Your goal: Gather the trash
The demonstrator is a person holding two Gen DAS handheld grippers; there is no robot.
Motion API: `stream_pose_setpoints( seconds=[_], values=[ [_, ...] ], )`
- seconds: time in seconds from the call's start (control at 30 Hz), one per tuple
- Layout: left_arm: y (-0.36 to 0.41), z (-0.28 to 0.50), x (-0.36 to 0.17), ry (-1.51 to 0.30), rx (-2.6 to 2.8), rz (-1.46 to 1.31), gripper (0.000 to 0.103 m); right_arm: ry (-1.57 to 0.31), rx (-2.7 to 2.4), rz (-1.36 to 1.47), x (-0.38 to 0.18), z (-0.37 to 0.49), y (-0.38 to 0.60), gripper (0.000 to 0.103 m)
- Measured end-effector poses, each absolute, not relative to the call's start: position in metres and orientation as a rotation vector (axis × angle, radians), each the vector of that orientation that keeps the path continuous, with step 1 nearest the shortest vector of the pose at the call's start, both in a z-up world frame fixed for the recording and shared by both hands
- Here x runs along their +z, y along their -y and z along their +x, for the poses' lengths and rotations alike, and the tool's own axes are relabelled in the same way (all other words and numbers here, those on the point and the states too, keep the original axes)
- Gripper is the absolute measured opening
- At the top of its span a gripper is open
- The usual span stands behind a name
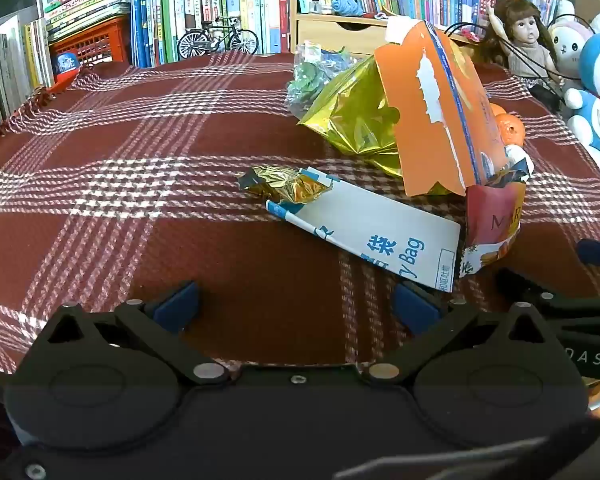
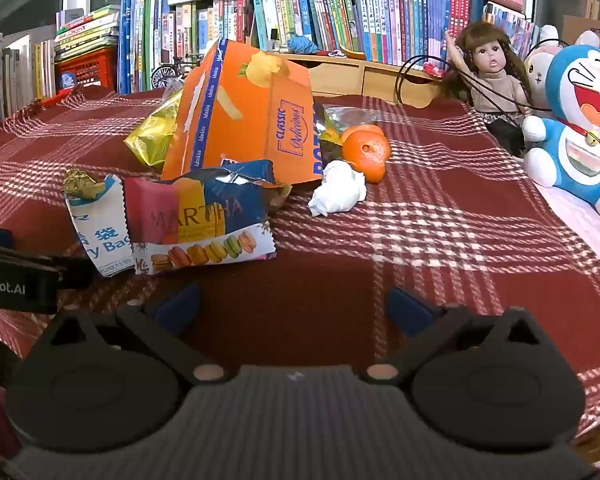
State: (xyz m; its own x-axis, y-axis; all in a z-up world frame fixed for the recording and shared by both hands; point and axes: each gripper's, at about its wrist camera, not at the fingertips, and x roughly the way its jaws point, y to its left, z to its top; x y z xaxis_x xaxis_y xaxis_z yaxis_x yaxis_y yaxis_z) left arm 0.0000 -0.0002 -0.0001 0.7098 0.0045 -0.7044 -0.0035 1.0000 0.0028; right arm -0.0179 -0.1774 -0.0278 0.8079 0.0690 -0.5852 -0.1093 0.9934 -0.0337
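**Litter heap ahead of two spread grippers**

A counter (image 2: 440, 240) draped in red plaid cloth fills the room's foreground, backed by rows of books (image 2: 332, 12). On it the trash sits in one loose pile. The biggest piece is a torn orange carton (image 2: 252, 120), tipped up on edge, with a gold foil bag (image 1: 352, 120) leaning behind it. In front lie a macaron wrapper (image 2: 204, 228) and a white paper bag (image 1: 380, 236) with blue print, overlapping. A mandarin peel (image 2: 366, 150) and a crumpled tissue (image 2: 338, 194) sit just right of the carton; a small gold wrapper (image 1: 284, 184) rests on the paper bag's far end.

The left gripper (image 1: 296, 308) hovers with jaws spread wide and empty, the paper bag just ahead to its right. The right gripper (image 2: 292, 306) is likewise wide apart and holds nothing, the macaron wrapper close ahead on its left.
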Motion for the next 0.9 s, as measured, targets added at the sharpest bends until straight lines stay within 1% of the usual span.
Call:
stream_pose_setpoints(
  seconds=[0.9],
  values=[
    [0.0002, 0.0, -0.0001, -0.78, 0.004, 0.002, 0.103, -0.614, 0.096, -0.067, -0.0281, -0.0179, 0.1786, 0.103]
  ],
)
